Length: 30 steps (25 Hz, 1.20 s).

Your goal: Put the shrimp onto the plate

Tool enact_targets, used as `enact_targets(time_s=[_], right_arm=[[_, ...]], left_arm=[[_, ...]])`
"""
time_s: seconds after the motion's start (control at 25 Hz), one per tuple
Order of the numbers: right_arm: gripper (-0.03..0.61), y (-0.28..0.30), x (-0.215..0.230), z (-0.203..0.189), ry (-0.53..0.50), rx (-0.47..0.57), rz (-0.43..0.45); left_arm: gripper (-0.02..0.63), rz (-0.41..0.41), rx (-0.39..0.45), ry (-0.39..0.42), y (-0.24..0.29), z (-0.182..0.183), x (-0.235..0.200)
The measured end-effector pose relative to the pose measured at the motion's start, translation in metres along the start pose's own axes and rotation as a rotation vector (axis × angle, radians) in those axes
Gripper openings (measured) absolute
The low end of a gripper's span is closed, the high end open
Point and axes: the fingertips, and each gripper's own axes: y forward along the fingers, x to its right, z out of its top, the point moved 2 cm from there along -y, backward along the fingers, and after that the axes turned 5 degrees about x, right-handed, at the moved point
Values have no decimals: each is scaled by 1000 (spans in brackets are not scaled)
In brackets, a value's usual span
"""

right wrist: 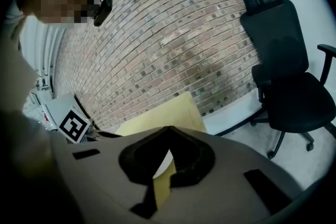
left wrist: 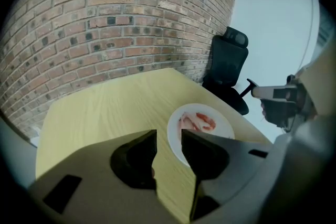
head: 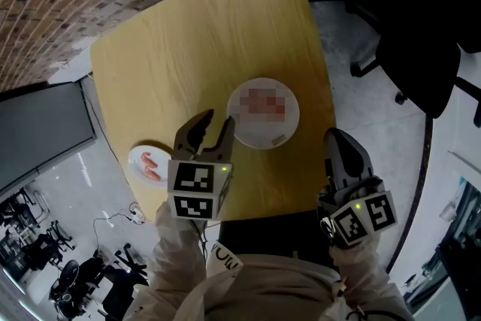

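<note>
Closest in, below the person's pale sleeves [head: 180,252], the left gripper [head: 216,120] hangs over the near part of the table. Its jaws stand partly apart with nothing between them, only bare wood showing through the gap in the left gripper view. The right gripper [head: 337,135] sits off the table's near right corner, its tips closed together and holding nothing.

The pale yellow wooden table [head: 195,41] fills the middle of the head view, with a black office chair [head: 428,49] on the floor to the right. On the table, the round white plate [head: 252,139] lies just beyond and to the right of the left gripper. The reddish-pink shrimp [left wrist: 198,121] already rests on it, near its middle. A small white dish [head: 135,158] sits at the table's near left edge, just left of the left gripper, and carries pink pieces [head: 152,165] that look like more shrimp.

If those pieces are the next load, the left gripper is the one placed for the job. It should swing left over the dish and come down steeply with its jaws either side of one piece. It should close gently so the soft flesh is not crushed or squeezed out. The piece should clear the dish rim before it crosses to the plate, and be let go low beside the shrimp there.
</note>
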Motion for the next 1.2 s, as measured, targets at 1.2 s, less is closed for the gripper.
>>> enact_targets(time_s=[1.2], right_arm=[[25, 48, -174, -75, -131, -156, 276]], left_arm=[[244, 242, -11, -243, -134, -137, -139]])
